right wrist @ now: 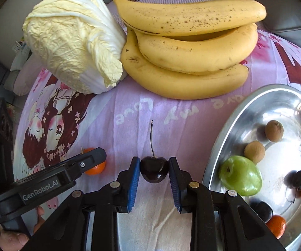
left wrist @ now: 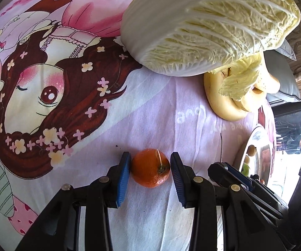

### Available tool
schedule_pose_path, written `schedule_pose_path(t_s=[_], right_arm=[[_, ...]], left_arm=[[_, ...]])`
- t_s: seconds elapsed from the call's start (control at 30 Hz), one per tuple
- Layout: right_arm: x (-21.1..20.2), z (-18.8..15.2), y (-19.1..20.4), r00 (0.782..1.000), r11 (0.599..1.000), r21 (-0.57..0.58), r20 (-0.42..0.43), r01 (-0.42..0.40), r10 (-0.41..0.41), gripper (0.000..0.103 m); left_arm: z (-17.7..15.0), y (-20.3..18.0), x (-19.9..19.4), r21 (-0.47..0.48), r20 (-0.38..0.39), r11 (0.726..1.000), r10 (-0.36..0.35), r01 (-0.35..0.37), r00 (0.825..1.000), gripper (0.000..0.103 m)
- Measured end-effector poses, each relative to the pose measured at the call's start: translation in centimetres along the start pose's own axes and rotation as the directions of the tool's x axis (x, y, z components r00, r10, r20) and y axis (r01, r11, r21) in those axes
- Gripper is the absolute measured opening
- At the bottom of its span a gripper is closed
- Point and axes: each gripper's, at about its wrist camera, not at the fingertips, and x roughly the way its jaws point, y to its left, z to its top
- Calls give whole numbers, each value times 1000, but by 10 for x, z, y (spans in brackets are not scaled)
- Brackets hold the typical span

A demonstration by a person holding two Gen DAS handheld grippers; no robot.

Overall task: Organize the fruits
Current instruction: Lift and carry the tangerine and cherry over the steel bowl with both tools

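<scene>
A small orange [left wrist: 150, 168] lies low over the pink cartoon cloth [left wrist: 150, 104], between the blue pads of my left gripper [left wrist: 150, 167], which is shut on it. In the right wrist view that gripper [right wrist: 91, 156] covers most of the orange [right wrist: 97, 168]. My right gripper [right wrist: 154, 167] is shut on a dark cherry [right wrist: 154, 170] whose long stem points up and away. The steel plate [right wrist: 223, 129] to its right holds a green fruit [right wrist: 241, 175], two brown longans, dark cherries and small oranges.
A napa cabbage [right wrist: 73, 39] and a bunch of bananas [right wrist: 192, 48] lie side by side at the far end of the cloth. Grey cushions sit behind them. A person's fingers [right wrist: 10, 238] hold the left gripper's handle.
</scene>
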Motion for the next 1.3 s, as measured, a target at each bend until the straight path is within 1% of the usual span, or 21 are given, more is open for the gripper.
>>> schedule_pose_path(t_s=[0.13, 0.33, 0.43, 0.7, 0.83, 1.07, 1.13, 1.3], right_arm=[[-9, -11, -3, 999, 1000, 21, 43, -8, 7, 30], [-21, -18, -3, 996, 999, 42, 91, -8, 4, 30], [-23, -21, -4, 996, 1000, 31, 91, 5, -7, 30], [-11, -21, 3, 994, 999, 3, 106, 33, -33, 30], [-19, -22, 1, 991, 999, -16, 127, 34, -32, 30], [-20, -23, 2, 991, 999, -35, 132, 20, -15, 30], [-21, -24, 1, 990, 999, -36, 140, 30, -25, 30], [-24, -24, -3, 988, 998, -48, 150, 28, -21, 30]], left_arm=[[-13, -3, 0, 35, 7, 999, 9, -9, 1000, 39], [-22, -9, -9, 37, 31, 999, 5, -6, 999, 39], [-25, -17, -13, 51, 45, 999, -7, 5, 999, 39], [-28, -26, -23, 49, 83, 999, 8, -13, 997, 39], [-29, -29, -31, 51, 99, 998, 15, -21, 995, 39], [-33, -27, -41, 60, 109, 998, 22, -29, 994, 39], [-31, -30, -45, 65, 108, 997, 24, -31, 994, 39], [-29, -42, -47, 77, 111, 997, 16, -24, 994, 39]])
